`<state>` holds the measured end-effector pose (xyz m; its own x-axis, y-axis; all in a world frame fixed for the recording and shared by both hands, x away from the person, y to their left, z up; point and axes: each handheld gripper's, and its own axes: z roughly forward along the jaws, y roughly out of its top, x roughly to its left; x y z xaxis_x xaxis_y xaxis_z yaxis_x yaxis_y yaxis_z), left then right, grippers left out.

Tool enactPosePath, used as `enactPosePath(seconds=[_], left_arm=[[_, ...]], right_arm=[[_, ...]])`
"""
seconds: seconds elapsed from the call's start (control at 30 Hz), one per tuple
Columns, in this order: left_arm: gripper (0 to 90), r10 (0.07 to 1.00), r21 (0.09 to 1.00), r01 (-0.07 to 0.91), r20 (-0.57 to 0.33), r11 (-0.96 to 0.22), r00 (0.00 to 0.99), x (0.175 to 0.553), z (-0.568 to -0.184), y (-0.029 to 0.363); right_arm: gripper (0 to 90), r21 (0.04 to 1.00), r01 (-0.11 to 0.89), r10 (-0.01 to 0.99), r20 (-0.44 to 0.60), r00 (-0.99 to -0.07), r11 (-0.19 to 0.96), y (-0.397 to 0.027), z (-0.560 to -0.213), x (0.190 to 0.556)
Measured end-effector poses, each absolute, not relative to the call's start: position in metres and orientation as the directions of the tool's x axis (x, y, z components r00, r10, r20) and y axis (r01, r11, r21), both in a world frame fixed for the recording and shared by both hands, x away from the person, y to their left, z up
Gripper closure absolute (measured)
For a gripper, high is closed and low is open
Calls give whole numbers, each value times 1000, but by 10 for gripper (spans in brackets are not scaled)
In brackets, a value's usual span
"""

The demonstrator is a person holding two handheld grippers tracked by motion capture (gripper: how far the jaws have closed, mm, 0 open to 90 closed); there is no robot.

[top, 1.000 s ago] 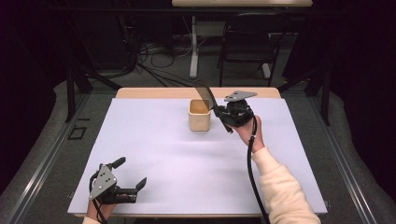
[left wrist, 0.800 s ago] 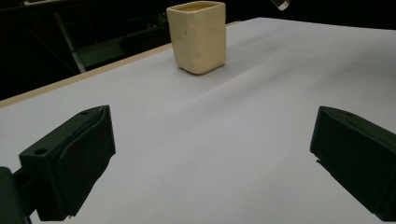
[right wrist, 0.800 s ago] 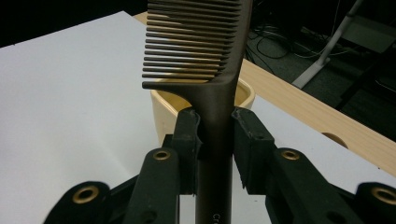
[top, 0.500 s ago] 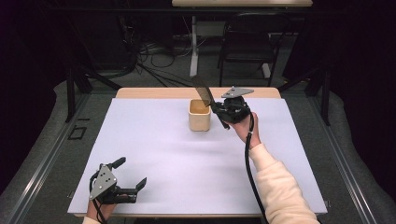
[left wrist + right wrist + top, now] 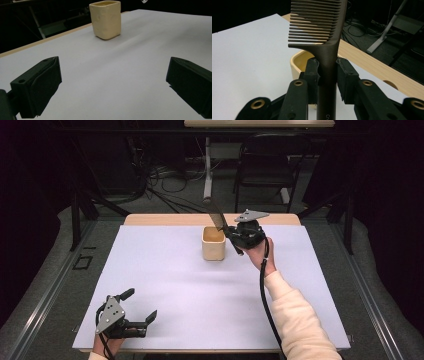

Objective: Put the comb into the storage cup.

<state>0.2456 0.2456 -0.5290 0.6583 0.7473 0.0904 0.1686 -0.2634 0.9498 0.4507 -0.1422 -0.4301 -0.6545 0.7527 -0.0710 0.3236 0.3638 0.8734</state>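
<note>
We see the right tool [image 5: 234,236] up near the far edge of the table [image 5: 165,270], just right of the cup [image 5: 213,243], and it has a dark comb [image 5: 216,215] clamped by its handle. In the right gripper view both jaws press flat on that handle, the comb [image 5: 322,27] standing up between them with its teeth pointing left, and the cup's [image 5: 298,62] cream rim sits right behind the jaws. From above, the comb leans up and away over the cup's far right corner; we cannot tell whether it touches the rim. Down at the near left corner, the left tool [image 5: 137,310] rests on the white sheet with its jaws spread wide, nothing between them. The left gripper view looks across bare sheet to the cup [image 5: 106,19], well apart.
</note>
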Motion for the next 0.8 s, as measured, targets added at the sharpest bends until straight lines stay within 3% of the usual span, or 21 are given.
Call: enactPosePath(seconds=[0.8], left_arm=[[1, 751, 952, 168, 87, -257, 655, 245, -529, 246]], right_arm=[[717, 901, 264, 754, -97, -650, 344, -126, -422, 460]])
